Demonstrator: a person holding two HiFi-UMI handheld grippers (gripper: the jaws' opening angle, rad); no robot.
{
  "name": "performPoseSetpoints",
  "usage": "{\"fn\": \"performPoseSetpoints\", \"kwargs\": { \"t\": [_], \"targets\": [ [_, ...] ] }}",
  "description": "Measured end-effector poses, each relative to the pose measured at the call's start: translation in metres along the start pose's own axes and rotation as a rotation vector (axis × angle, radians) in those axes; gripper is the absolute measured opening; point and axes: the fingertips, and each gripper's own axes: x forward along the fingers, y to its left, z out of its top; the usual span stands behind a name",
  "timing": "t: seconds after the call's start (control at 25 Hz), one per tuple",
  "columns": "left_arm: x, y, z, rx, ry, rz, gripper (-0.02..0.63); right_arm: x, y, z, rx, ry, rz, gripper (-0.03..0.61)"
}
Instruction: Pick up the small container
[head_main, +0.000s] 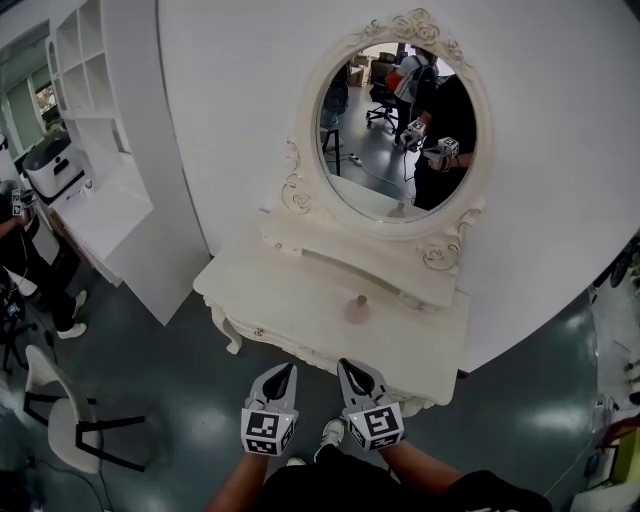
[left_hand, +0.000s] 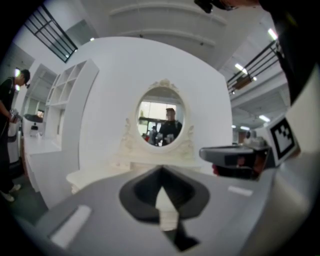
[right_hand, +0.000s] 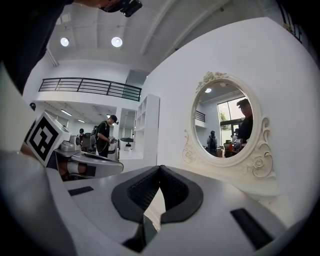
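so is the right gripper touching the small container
Apart: head view shows bare tabletop between the right gripper and the small container.

A mock-up set in an industrial hall is indicated: ahead of the right claw (head_main: 345, 364) a carved white dressing table (head_main: 290, 300) is backed by a freestanding white partition (head_main: 230, 120), and a black-railed mezzanine (right_hand: 90, 86) is seen to its left.

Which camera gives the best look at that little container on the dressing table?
The head view: the container stands in plain sight on the table. Neither gripper view shows it, only the mirror behind.
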Motion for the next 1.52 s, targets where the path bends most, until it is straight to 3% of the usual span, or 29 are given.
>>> {"fn": "performPoseSetpoints", "kwargs": {
  "t": [0.72, 1.24, 1.52],
  "targets": [
    [0.145, -0.035, 0.028, 0.041, 0.031, -0.085, 0.006, 0.040, -0.137, -0.002, 0.048, -0.030, -0.065, 0.005],
    [0.203, -0.038, 0.029, 0.044, 0.068, -0.150, 0.006, 0.067, -0.182, -0.009, 0.089, -0.020, -0.126, 0.005],
    [0.237, -0.019, 0.033, 0.087, 0.077, -0.225, 0.006, 0.092, -0.200, -0.006, 0.074, -0.006, -0.208, 0.005]
  ]
}}
